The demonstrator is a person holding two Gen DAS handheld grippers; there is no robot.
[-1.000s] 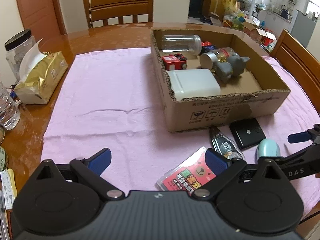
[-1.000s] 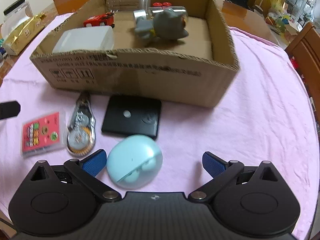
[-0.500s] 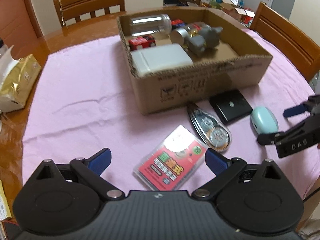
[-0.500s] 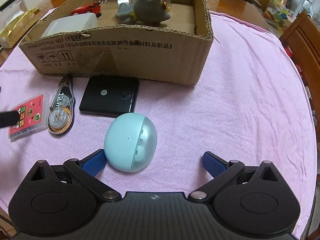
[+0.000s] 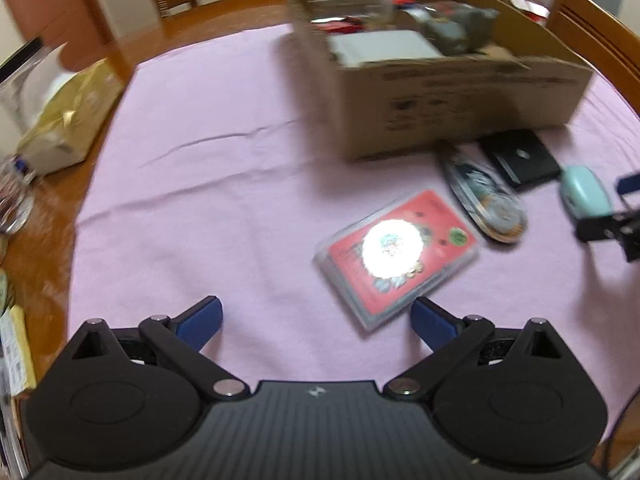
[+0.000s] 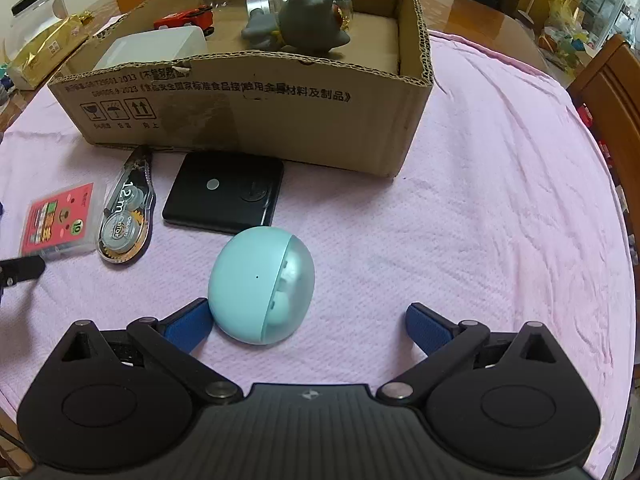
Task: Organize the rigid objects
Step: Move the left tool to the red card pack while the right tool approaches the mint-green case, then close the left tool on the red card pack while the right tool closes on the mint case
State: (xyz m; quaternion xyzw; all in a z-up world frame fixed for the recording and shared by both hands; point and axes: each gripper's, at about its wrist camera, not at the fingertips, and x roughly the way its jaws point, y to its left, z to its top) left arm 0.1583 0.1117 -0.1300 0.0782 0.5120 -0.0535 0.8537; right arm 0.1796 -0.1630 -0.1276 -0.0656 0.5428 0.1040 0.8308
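Right tongs (image 6: 308,322) spread around teal case (image 6: 261,285), black box (image 6: 225,192) just beyond

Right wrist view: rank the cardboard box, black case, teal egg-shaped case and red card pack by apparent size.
1. cardboard box
2. teal egg-shaped case and black case: look alike, and the teal one sits nearer the camera, so unsure
3. red card pack

Cloth (image 6: 480,200) was pink, matt, finely textured, lightly creased. Box (image 6: 280,120) was brown corrugated cardboard, matt, rough torn rim. Egg case (image 6: 256,284) was smooth teal plastic, satin sheen. Black slab (image 6: 224,196) looked smooth, matt. Card pack (image 5: 396,252) had glossy clear plastic, glare on it. Table (image 5: 44,224) was glossy varnished wood. Finger pads (image 6: 188,324) were blue, matt.
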